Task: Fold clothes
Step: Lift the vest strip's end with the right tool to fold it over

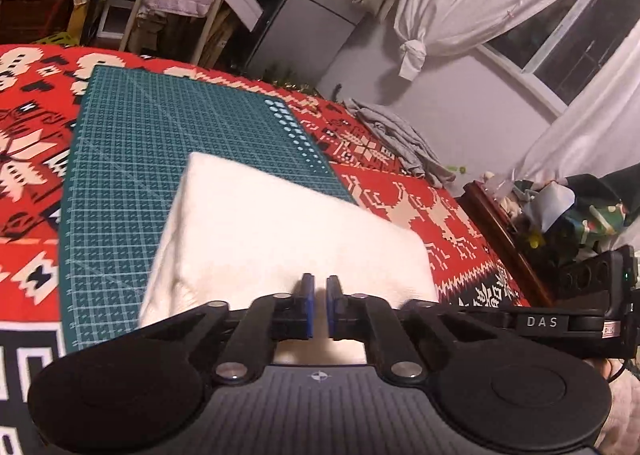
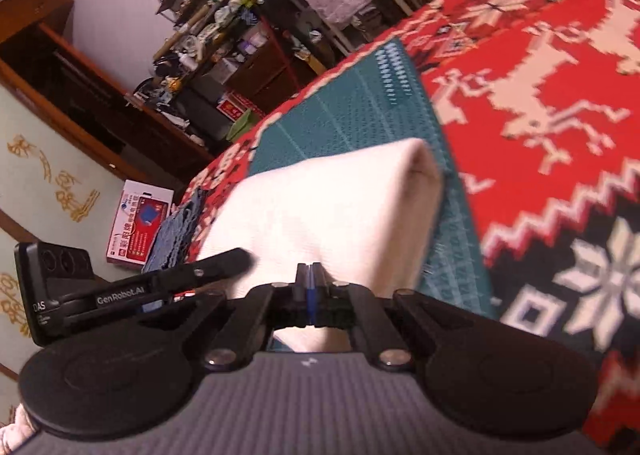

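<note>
Closest to the left lens, the left gripper [image 1: 319, 305] points forward over the near edge of a white cloth [image 1: 280, 239]. Its blue pads [image 1: 307, 305] stand a narrow gap apart, with white fabric showing behind and below them; whether any cloth sits in that gap cannot be told from this angle. The tool is held nearly level, tipped slightly down toward the bed, and rolled a little so the room leans to one side. A pale sleeve [image 1: 618, 411] shows at the lower right rim of that view.

The right gripper [image 2: 311, 287] has its pads pressed together, with the cloth's near edge rising from just beyond the tips; it seems to be pinching that edge, though the blur leaves this unsure. This tool is rolled strongly, so the bed runs up steeply to the right. In its view the left gripper's body crosses at the lower left, close beside it.

Folded into a thick pad, the cloth lies on a green mat [image 1: 132, 159], reaching from the mat's near edge toward its middle and lapping over its right edge. The mat lies on a red patterned blanket [image 1: 404, 191]. A grey garment [image 1: 400, 139] is crumpled near the blanket's far right edge, well apart from the cloth.
</note>
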The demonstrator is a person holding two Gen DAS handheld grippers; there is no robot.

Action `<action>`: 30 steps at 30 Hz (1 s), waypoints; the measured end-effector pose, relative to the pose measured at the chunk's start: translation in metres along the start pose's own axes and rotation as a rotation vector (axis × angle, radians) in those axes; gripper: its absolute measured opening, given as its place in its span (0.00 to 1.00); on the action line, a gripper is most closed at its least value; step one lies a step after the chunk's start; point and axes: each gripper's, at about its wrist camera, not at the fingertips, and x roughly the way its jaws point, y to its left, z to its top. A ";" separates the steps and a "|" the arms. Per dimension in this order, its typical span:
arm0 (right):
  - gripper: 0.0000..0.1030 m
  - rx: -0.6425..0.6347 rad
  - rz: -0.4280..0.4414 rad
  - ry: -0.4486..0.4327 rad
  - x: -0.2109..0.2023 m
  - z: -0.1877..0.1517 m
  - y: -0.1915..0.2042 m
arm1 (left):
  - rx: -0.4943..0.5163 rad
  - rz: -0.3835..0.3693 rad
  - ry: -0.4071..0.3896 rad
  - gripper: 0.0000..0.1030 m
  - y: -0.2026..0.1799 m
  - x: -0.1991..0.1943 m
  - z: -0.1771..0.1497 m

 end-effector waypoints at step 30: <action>0.06 0.138 0.061 -0.040 0.061 0.067 -0.027 | -0.020 -0.090 0.031 0.03 0.018 0.036 0.066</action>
